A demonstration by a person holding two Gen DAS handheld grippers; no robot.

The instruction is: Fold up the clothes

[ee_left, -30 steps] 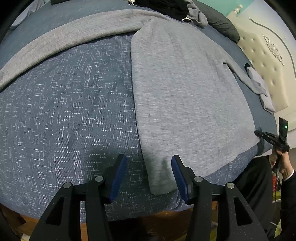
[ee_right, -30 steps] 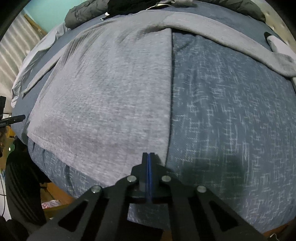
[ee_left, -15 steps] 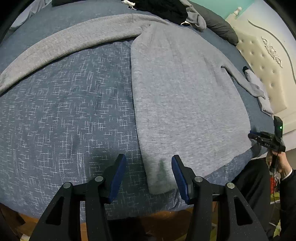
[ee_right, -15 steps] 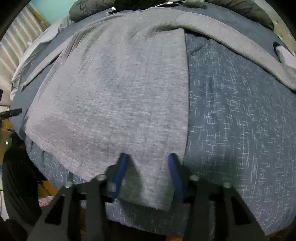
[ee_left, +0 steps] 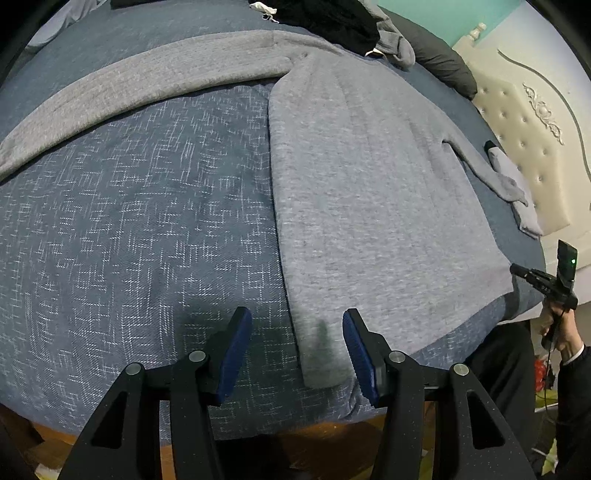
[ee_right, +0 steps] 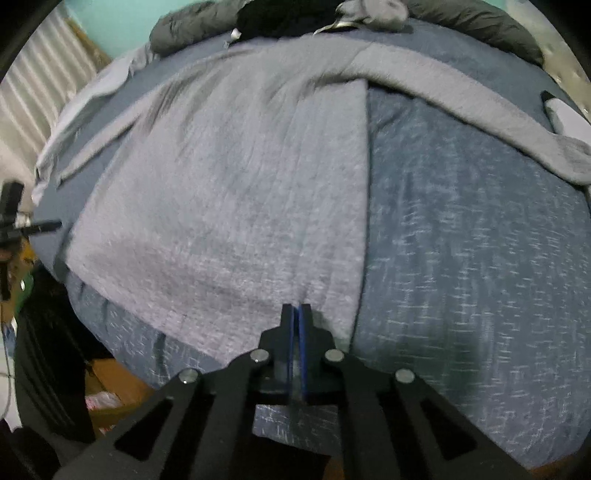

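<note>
The grey sweater (ee_left: 369, 192) lies spread flat on the bed (ee_left: 147, 229), over its blue patterned cover, with the hem along the near edge of the mattress. One sleeve (ee_left: 147, 85) runs straight out across the cover to the left in the left wrist view; the other sleeve (ee_left: 491, 173) trails toward the cream tufted headboard (ee_left: 528, 147), its cuff resting on a small pale cloth (ee_left: 517, 192) that lies there.

The left tongs (ee_left: 297, 350) are spread wide with nothing between the blue pads (ee_left: 234, 354). They hang over the sweater's near left hem corner, which sits in the gap between the two fingers without touching either that I can see.

The right tongs (ee_right: 295, 321) are pressed together, blue pads face to face, at the hem near the sweater's other corner. The hem cloth meets the fingertips there and looks pinched, though the grip itself is hidden behind the black fingers and the view is a little blurred.

At the far side of the bed sits a heap of dark clothes (ee_left: 332, 18) with a grey garment (ee_left: 395, 48) and a dark pillow (ee_left: 439, 62) beside it. Behind them the wall is teal (ee_left: 436, 11). In the left wrist view the right tongs show small at the right edge, held in a hand (ee_left: 561, 332).
</note>
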